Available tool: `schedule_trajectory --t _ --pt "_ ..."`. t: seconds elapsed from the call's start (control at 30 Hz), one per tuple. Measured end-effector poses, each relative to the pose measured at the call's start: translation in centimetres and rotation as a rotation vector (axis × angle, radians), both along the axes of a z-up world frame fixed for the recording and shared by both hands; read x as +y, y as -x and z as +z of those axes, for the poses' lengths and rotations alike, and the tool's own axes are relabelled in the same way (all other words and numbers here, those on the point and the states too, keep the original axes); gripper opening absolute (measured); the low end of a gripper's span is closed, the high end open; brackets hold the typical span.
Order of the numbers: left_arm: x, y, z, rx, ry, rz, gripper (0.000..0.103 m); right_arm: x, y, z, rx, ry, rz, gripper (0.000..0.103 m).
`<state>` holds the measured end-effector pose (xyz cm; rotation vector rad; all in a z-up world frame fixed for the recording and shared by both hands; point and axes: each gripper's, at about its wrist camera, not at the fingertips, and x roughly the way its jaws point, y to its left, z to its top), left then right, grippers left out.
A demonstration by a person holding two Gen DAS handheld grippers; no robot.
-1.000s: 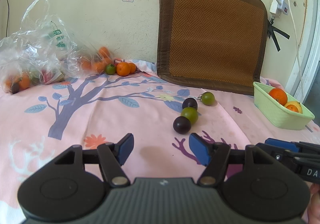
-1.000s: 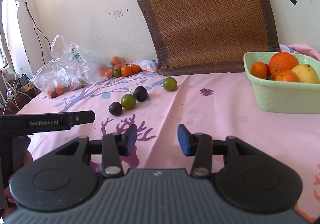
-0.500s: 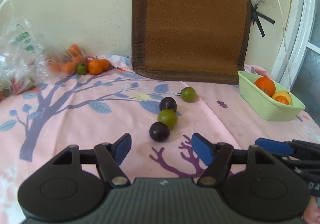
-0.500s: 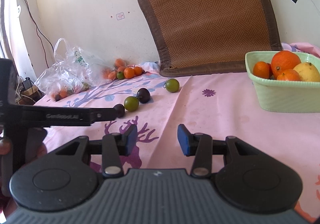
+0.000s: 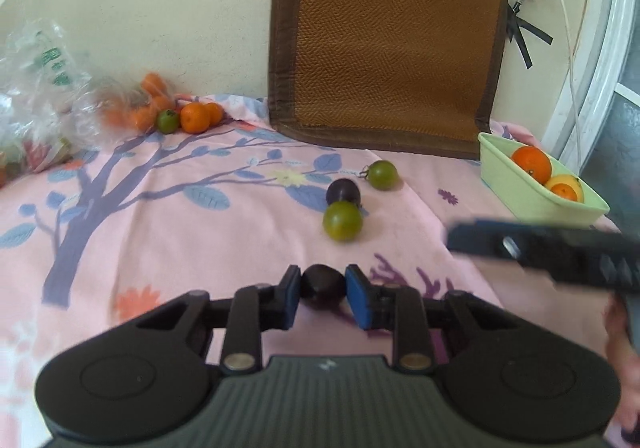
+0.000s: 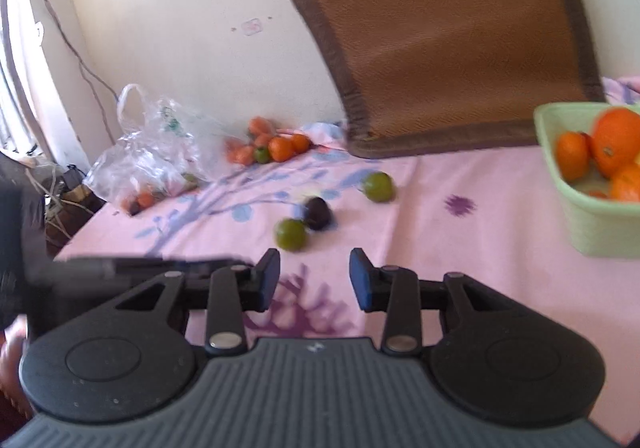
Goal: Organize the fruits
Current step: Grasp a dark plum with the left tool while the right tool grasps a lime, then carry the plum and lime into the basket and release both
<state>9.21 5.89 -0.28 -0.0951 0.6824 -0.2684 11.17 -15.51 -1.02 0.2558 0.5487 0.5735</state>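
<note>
My left gripper [image 5: 322, 288] is shut on a dark purple plum [image 5: 323, 287] low over the pink cloth. Ahead lie a green fruit [image 5: 342, 221], a second dark plum [image 5: 343, 191] and another green fruit [image 5: 383, 175]. A light green basket [image 5: 516, 184] with oranges stands at the right. My right gripper [image 6: 314, 276] is open and empty above the cloth; the green fruit [image 6: 291, 234], dark plum [image 6: 317, 213] and far green fruit [image 6: 377, 187] lie ahead of it, the basket [image 6: 592, 228] to its right.
A clear plastic bag [image 5: 36, 88] of fruit lies at the back left, with loose oranges [image 5: 195, 117] and a green fruit by the wall. A brown woven mat [image 5: 388, 44] leans on the wall. The right gripper's body [image 5: 560, 252] crosses the left view.
My left gripper moved forward and closed on the nearest dark plum. My right gripper moved up and turned a little to the left, still open.
</note>
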Motion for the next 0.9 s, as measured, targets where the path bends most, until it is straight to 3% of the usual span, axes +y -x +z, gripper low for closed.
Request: schedule_trajectory --t 0.13,0.27,0.3,0.33,0.4,0.67,0.77,0.9 --pt "1.0 1.3 -0.1 -0.018 0.006 0.035 0.026 4.4 -2.2 0.2 -0.012 0.081 0.045 0.041" --pt "0.9 1.2 -0.1 -0.029 -0.004 0.034 0.026 7.0 -4.8 -1.0 0.051 0.122 0.018 0.041" --pt "0.7 1.2 -0.2 -0.033 -0.009 0.029 0.026 7.3 -5.2 -1.3 0.058 0.144 0.004 0.039" --pt "0.6 1.2 -0.2 -0.035 -0.013 0.026 0.026 7.4 -5.5 -1.6 0.074 0.154 -0.002 0.03" --pt "0.6 1.3 -0.2 -0.038 -0.015 0.022 0.026 7.2 -5.2 -1.6 0.066 0.146 -0.008 0.03" --pt "0.2 1.7 0.1 -0.06 0.012 -0.005 0.026 2.1 0.8 -1.0 -0.046 0.162 -0.047 0.03" --pt "-1.1 1.3 0.5 -0.028 0.086 -0.058 0.026 -1.4 3.5 -1.2 -0.1 0.181 -0.12 0.029" --pt "-5.6 0.1 2.5 -0.049 0.107 -0.153 0.026 -6.1 5.7 -0.7 -0.188 0.201 -0.264 0.029"
